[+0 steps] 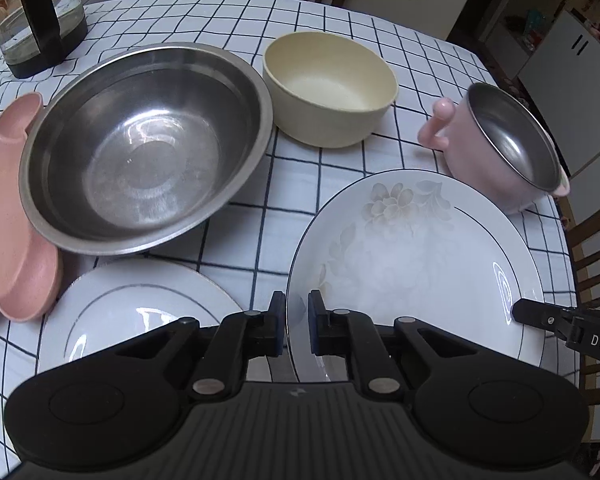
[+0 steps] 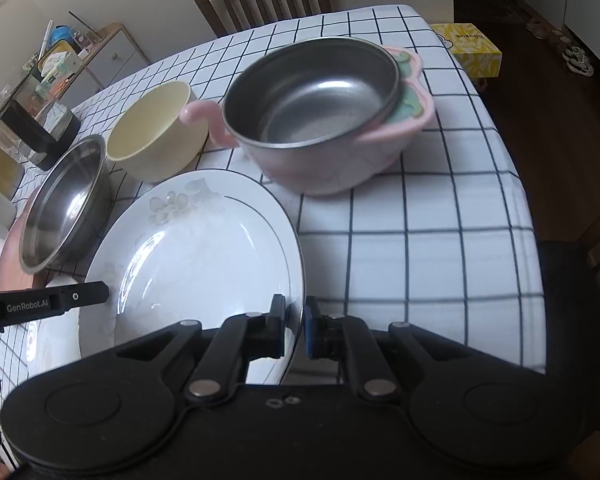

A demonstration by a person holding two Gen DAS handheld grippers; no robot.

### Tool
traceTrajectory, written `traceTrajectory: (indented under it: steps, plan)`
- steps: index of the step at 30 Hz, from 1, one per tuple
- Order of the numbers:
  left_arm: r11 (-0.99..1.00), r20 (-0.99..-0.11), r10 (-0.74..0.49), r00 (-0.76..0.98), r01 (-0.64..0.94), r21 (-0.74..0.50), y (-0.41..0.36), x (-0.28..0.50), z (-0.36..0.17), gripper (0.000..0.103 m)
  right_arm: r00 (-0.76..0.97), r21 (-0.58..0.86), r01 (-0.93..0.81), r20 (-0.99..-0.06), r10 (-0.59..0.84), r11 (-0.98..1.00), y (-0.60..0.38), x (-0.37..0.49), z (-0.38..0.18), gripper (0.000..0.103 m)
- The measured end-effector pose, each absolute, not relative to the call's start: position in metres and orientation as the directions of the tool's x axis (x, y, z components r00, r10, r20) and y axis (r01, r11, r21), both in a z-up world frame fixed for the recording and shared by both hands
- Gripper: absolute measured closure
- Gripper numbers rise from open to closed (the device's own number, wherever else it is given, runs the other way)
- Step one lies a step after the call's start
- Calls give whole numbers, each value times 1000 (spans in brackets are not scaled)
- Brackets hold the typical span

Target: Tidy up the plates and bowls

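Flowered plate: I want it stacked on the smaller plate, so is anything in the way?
Nothing visible covers the smaller plate. Both tongs grip the flowered plate by its rim.

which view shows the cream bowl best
The left wrist view: the cream bowl sits near the middle behind the floral plate, rim and inside in full view. In the right wrist view it is smaller, off to the left, and the steel bowl stands close beside it.
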State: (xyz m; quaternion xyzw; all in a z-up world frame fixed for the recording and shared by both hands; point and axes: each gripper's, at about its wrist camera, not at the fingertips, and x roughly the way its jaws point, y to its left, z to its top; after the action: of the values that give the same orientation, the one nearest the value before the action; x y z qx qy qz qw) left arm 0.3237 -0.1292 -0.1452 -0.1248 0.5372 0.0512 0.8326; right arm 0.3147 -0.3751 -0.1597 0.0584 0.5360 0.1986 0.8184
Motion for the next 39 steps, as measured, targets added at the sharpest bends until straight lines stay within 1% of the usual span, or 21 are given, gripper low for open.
traceTrajectory:
  steps: [11, 21, 27, 39]
  plan:
    - [978, -916, -138, 378, -92, -186, -153, 260, -145, 93, 322, 338, -197, -864, 386, 920, -411, 249, -155, 95]
    - [978, -924, -209, 320, 73, -196, -164, 198, -146, 93, 308, 322, -135, -885, 348, 937, -428, 175, -151, 95]
    - [970, -918, -228, 323, 153, -187, -172, 173, -148, 93, 315, 298, -81, -897, 308, 951, -435, 145, -152, 94]
    - [965, -913, -240, 330, 181, -189, -171, 164, -148, 93, 345, 237, -58, -907, 242, 970, -431, 124, -156, 91]
